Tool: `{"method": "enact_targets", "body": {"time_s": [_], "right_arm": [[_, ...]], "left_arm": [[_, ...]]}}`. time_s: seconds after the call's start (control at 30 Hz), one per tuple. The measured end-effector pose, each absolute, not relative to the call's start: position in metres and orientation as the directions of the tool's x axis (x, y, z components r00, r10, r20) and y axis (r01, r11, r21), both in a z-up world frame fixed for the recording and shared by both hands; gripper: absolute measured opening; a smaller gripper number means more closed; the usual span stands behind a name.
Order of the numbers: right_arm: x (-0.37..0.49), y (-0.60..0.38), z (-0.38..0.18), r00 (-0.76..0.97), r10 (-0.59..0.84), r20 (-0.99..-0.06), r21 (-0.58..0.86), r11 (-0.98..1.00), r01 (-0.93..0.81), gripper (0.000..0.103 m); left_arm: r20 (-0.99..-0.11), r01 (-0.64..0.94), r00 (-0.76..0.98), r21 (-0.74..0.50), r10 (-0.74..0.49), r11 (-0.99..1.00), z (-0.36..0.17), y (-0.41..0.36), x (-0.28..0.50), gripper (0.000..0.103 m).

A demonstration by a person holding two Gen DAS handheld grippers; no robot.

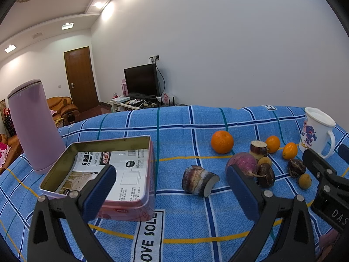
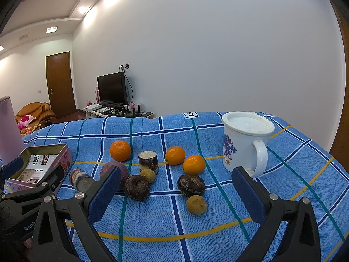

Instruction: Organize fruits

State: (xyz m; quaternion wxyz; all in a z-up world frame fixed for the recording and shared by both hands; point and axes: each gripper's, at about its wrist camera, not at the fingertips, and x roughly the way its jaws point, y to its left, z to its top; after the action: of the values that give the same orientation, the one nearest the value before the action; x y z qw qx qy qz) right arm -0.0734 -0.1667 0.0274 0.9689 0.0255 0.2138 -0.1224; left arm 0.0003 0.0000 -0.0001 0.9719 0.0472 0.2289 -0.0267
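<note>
An open pink tin box [image 1: 104,172] with printed paper inside sits on the blue checked cloth; it also shows in the right wrist view [image 2: 41,163]. Fruits lie to its right: a large orange [image 1: 222,142] [image 2: 120,150], two small oranges [image 2: 175,155] [image 2: 194,164], two sugarcane pieces [image 1: 199,180] [image 2: 148,160], a purple round fruit [image 1: 241,163] [image 2: 114,170], two dark water chestnuts [image 2: 137,187] [image 2: 191,185] and two small brown longans [image 2: 196,204] [image 2: 148,175]. My left gripper [image 1: 171,194] is open, just before the box and the sugarcane piece. My right gripper [image 2: 176,198] is open, near the chestnuts.
A tall lilac canister [image 1: 35,126] stands left of the box. A white lidded mug [image 2: 246,142] stands at the right. The cloth's far edge [image 2: 152,118] drops off toward a room with a TV [image 2: 111,89].
</note>
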Motion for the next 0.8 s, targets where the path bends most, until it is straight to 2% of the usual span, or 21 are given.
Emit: {"method": "enact_targets", "body": {"time_s": [0.27, 0.7, 0.73, 0.8], "right_arm": [[-0.074, -0.164, 0.027, 0.879, -0.221, -0.423, 0.004, 0.969, 0.246, 0.102], [-0.073, -0.186, 0.023, 0.847, -0.219, -0.484, 0.046, 0.961, 0.274, 0.101], [-0.074, -0.19, 0.024, 0.843, -0.229, -0.486, 0.045, 0.957, 0.286, 0.099], [-0.077, -0.204, 0.025, 0.835, -0.242, -0.494, 0.064, 0.948, 0.312, 0.084]], "left_arm": [[-0.451, 0.077, 0.892, 0.078, -0.034, 0.994, -0.001, 0.0, 0.001, 0.103], [-0.463, 0.094, 0.885, 0.065, -0.053, 0.993, -0.002, 0.001, 0.001, 0.103], [-0.465, 0.097, 0.883, 0.063, -0.056, 0.993, -0.002, 0.001, 0.001, 0.103], [-0.471, 0.106, 0.88, 0.062, -0.065, 0.992, -0.002, 0.0, 0.002, 0.103]]}}
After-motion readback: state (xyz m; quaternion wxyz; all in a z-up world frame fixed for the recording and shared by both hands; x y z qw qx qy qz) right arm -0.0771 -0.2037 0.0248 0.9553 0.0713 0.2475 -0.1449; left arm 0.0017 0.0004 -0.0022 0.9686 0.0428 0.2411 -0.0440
